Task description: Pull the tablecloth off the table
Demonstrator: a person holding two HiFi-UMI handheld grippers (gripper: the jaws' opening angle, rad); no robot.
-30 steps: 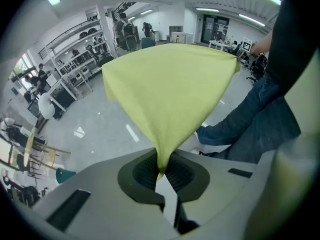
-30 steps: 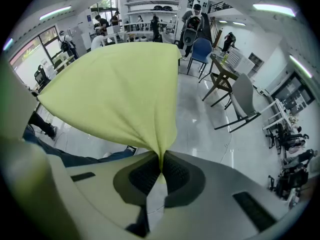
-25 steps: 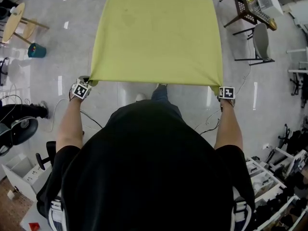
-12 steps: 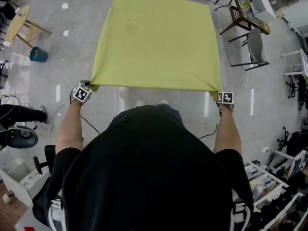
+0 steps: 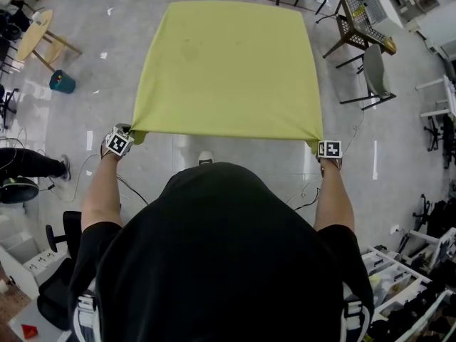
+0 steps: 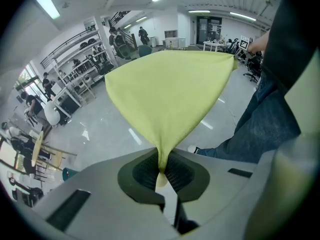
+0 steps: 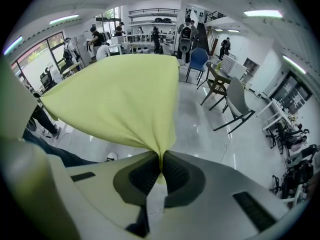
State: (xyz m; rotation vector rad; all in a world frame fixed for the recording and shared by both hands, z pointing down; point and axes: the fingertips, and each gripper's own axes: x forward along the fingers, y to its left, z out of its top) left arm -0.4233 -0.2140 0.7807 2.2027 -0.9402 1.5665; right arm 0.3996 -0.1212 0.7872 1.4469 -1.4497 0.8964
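The glossy grey floor (image 5: 85, 120) takes up most of what I see below me. Over it my yellow-green tablecloth (image 5: 228, 70) spreads flat and taut ahead of me, its near edge drawn in a straight line between my two hands; what lies under it is hidden. To its right stand a grey chair (image 5: 375, 66) and a wooden chair (image 5: 356, 16). Well off to the left is a small teal bin (image 5: 62, 82). My left claw (image 5: 130, 132) is pressed together on the cloth's near left corner, the fabric bunched between its ribbed pads (image 6: 145, 173). My right claw (image 5: 318, 142) pinches the near right corner the same way.
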